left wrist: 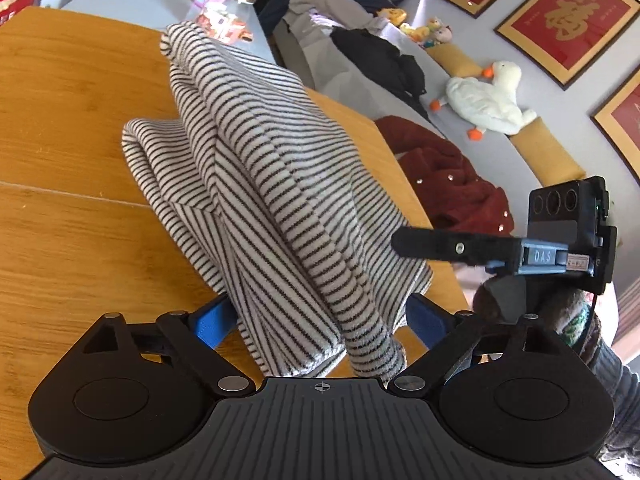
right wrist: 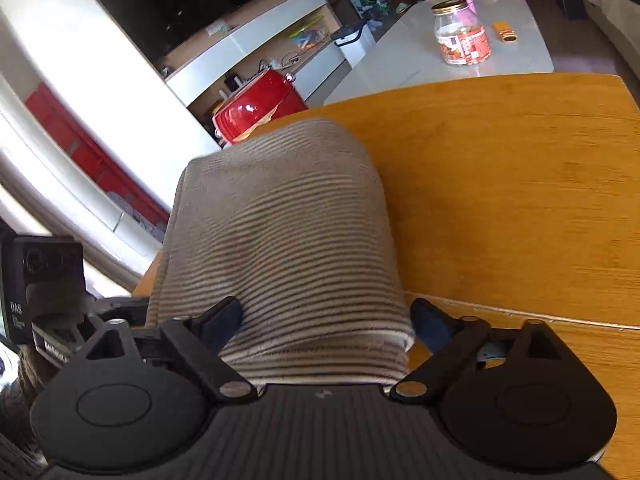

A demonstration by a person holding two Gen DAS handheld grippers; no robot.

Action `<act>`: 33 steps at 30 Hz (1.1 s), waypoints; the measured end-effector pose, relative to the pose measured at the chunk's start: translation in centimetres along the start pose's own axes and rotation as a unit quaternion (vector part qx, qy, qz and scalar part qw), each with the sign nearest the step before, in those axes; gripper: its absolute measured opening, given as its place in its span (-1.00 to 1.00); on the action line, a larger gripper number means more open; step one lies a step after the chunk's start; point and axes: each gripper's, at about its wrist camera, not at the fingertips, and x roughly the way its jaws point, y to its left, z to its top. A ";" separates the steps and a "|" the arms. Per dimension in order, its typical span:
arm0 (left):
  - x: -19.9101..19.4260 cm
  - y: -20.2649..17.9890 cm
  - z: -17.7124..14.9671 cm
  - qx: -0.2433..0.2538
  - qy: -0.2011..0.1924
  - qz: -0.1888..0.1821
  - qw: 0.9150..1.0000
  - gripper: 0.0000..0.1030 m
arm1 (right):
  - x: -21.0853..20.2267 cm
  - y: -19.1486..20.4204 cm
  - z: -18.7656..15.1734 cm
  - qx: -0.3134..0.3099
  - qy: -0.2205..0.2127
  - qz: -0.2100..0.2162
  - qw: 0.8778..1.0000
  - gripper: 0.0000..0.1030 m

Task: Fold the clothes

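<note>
A black-and-white striped garment (left wrist: 256, 184) lies bunched in folds on the wooden table (left wrist: 72, 128). Its near end rises between the blue fingers (left wrist: 212, 320) of my left gripper (left wrist: 320, 316), which is shut on it. In the right wrist view the same striped garment (right wrist: 280, 232) drapes up from the table (right wrist: 520, 184) between the fingers (right wrist: 224, 316) of my right gripper (right wrist: 324, 320), which is shut on its edge. The right gripper also shows in the left wrist view (left wrist: 404, 242), at the garment's right side. The fingertips are hidden by cloth.
A red garment (left wrist: 444, 176) lies beyond the table's right edge. A sofa holds a black jacket (left wrist: 380, 60) and a white plush goose (left wrist: 488, 100). A jar (right wrist: 460, 36) stands on a white low table. A red pot (right wrist: 256, 108) sits behind the wooden table.
</note>
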 end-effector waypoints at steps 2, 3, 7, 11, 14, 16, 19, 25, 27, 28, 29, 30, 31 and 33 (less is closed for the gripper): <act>-0.1 -0.1 -0.1 0.026 -0.003 0.014 1.000 0.64 | 1.1 1.2 0.4 -0.019 -0.007 -0.009 1.000 0.67; -0.3 0.2 0.1 0.030 -0.006 0.019 0.999 0.62 | 1.7 1.5 0.8 -0.021 -0.010 -0.008 1.000 0.66; -2.2 2.8 1.4 0.019 -0.025 0.042 0.999 0.59 | 5.6 2.5 3.3 -0.018 -0.014 0.019 1.000 0.63; -4.3 6.7 3.7 0.006 -0.049 0.071 0.996 0.59 | 10.4 4.8 6.4 -0.032 -0.017 0.032 0.999 0.63; -5.7 9.4 5.5 0.002 -0.065 0.090 0.994 0.59 | 13.5 6.2 8.3 -0.040 -0.026 0.033 0.998 0.63; -6.1 10.9 6.6 -0.005 -0.073 0.095 0.993 0.59 | 14.8 6.6 9.2 -0.040 -0.032 0.033 0.998 0.63; -6.4 12.3 7.6 -0.004 -0.080 0.101 0.992 0.59 | 16.0 6.6 10.3 -0.037 -0.039 0.033 0.998 0.63; -10.8 9.4 8.3 0.060 -0.138 0.153 0.977 0.52 | 15.5 6.0 9.4 -0.051 -0.064 0.040 0.996 0.75; -12.8 8.0 8.8 0.082 -0.176 0.147 0.970 0.58 | 15.3 5.7 9.2 -0.049 -0.070 0.048 0.995 0.77; -12.9 7.6 9.6 0.091 -0.187 0.143 0.968 0.64 | 15.4 5.7 9.3 -0.049 -0.069 0.047 0.995 0.78; -12.9 7.3 10.5 0.101 -0.196 0.139 0.965 0.70 | 15.3 5.8 9.3 -0.052 -0.070 0.044 0.995 0.79; -12.8 6.9 11.4 0.110 -0.206 0.135 0.963 0.72 | 15.3 6.0 9.2 -0.055 -0.070 0.036 0.995 0.83; -12.0 7.2 12.7 0.111 -0.208 0.137 0.962 0.72 | 15.1 6.1 9.1 -0.057 -0.070 0.027 0.996 0.84; -9.8 9.1 14.8 0.084 -0.193 0.142 0.967 0.70 | 14.8 6.3 8.9 -0.061 -0.069 0.009 0.996 0.92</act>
